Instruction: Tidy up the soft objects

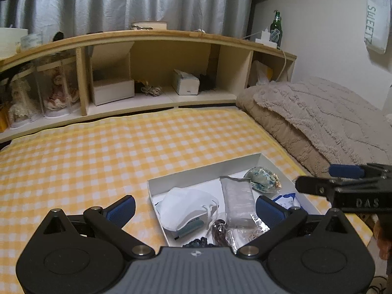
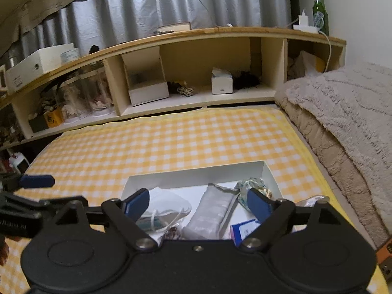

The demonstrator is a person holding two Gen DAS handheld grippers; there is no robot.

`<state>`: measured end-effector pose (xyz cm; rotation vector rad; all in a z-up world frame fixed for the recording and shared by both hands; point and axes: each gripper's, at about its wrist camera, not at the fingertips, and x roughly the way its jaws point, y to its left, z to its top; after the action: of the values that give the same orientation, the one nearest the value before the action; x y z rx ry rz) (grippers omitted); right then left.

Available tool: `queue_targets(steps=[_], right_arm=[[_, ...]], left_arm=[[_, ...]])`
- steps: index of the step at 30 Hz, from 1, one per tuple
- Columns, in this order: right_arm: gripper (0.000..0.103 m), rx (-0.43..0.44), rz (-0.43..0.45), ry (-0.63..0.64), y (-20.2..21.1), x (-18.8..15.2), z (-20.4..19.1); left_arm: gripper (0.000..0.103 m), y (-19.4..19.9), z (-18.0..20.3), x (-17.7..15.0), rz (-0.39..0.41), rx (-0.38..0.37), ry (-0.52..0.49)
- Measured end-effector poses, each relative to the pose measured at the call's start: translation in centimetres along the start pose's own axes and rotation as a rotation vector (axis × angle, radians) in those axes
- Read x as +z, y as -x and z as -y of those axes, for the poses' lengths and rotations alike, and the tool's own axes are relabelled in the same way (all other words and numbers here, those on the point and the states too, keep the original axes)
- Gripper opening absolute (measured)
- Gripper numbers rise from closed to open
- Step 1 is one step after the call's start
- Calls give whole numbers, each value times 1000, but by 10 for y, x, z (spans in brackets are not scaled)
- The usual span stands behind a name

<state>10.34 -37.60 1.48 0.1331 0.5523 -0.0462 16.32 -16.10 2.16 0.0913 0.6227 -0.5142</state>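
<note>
Left wrist view. The left gripper (image 1: 194, 207), jaws wide and empty, hangs above a shallow white box (image 1: 203, 171) lying on the yellow checked bed cover (image 1: 98, 152). In the box lie a white face mask (image 1: 188, 210), a long clear packet (image 1: 237, 201), a small patterned pouch (image 1: 262, 176) near the far right corner, and clear bags (image 1: 235, 232) of small dark items at the near edge. The right gripper (image 1: 343, 186) enters from the right over the box's right wall.

Right wrist view. The right gripper (image 2: 198, 202), jaws likewise wide and empty, hovers over the same box (image 2: 196, 174), with the packet (image 2: 210, 210) between its fingers and the pouch (image 2: 252, 186) just beyond the right finger. A blue-and-white packet (image 2: 245, 230) lies at the near edge.

Suggested technique: take one soft item at a time, descending centred over it and closing gently at its thickest fold, so that neighbouring bags are not dragged along.
</note>
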Motion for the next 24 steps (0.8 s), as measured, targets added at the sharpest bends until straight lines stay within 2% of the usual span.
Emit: queue_targets(steps=[9,14,20,24], right_arm=[[103,-2,52,12,49,-16,-7],[103,-15,82,-8,72,-27,-4],[103,-15,99,-5,94,-41,-8],[103,-5,91,4,103,-53,-14]], left_arm=[[103,43,11,-13,20,64,30],[103,61,14,-24,22,99,39],[103,86,14,-41,66,171,47],[103,97,16,-54,72,187,45]])
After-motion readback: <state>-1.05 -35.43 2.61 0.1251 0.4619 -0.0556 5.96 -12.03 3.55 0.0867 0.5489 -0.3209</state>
